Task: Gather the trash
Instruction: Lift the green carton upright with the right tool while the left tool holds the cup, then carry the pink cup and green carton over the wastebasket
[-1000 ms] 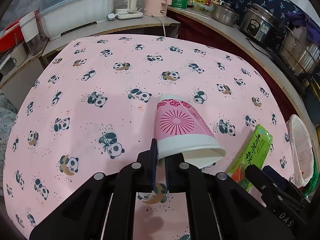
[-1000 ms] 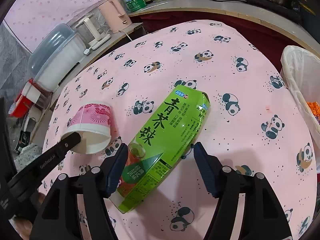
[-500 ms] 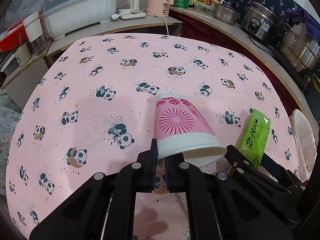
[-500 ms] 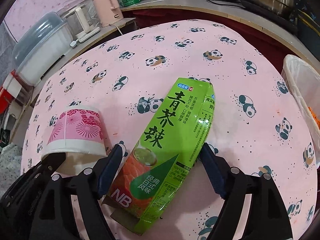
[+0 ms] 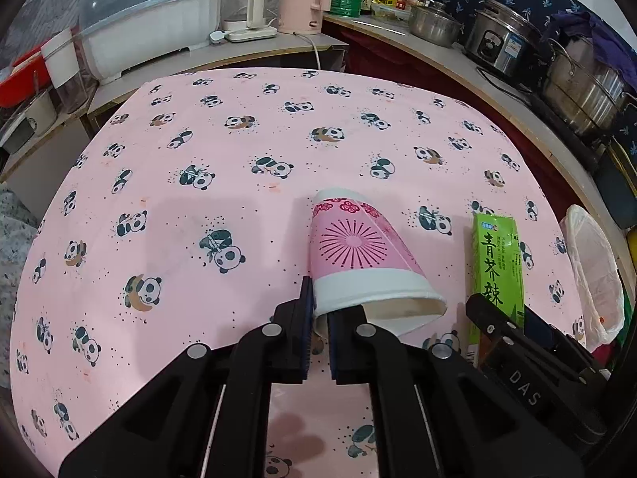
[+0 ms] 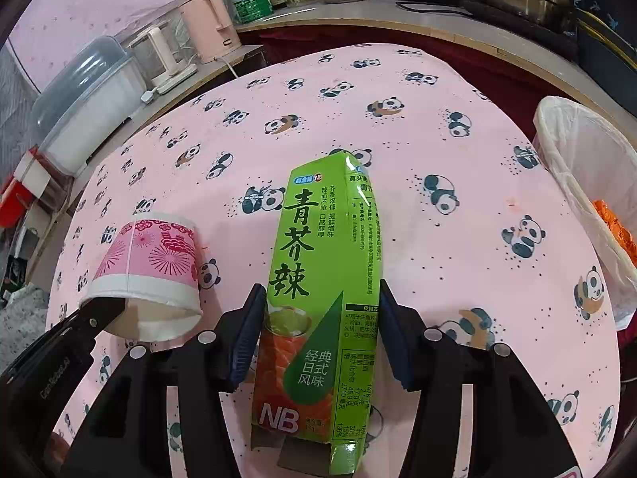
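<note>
The flat green cardboard carton (image 6: pixel 324 290) carries large dark Chinese characters 青芥辣 down its front, smaller white characters 经典日式风味 on a dark green patch, and "NB" in white near its open lower end; its side panel bears fine print too small to read. In the left wrist view the other tool's black frame shows "DAS" in white.

The left tool (image 5: pixel 316 306) is shut on the wall of the pink and white paper cup (image 5: pixel 358 255), one finger outside and one inside the mouth; the cup, printed with flowers and a starburst, tips on its side over the pink panda-print cloth of the desk (image 5: pixel 199 127).

The right tool (image 6: pixel 320 298) has its jaws about half open, having just been closing, with the carton between them, both blue pads against its edges. A white-lined bin (image 6: pixel 577 159) stands past the desk's right edge.
</note>
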Available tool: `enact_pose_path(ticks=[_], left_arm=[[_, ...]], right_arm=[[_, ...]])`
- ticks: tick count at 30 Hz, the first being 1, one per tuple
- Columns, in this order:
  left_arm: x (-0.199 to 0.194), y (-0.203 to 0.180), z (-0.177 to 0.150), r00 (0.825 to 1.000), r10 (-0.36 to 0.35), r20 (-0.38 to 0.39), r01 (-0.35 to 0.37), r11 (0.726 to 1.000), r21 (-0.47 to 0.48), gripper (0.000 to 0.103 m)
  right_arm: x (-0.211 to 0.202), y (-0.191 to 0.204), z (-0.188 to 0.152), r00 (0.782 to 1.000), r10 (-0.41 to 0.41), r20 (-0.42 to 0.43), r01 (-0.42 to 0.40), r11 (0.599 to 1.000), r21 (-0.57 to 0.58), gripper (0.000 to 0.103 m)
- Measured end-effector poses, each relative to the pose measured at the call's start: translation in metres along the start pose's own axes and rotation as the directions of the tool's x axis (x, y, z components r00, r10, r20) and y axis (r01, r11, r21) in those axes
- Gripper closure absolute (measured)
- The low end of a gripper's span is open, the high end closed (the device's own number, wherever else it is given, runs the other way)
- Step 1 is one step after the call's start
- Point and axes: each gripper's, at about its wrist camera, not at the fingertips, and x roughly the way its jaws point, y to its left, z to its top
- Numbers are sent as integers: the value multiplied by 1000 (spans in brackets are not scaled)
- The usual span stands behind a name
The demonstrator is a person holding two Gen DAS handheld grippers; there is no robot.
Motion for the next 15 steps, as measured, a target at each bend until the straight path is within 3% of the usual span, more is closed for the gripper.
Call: enact_pose_path(ticks=[15], left_arm=[[-30,-63,-10,997,-78,29,75,993,86,99]], right_arm=[[-52,-65,1,995,-5,102,-4,996,89,52]])
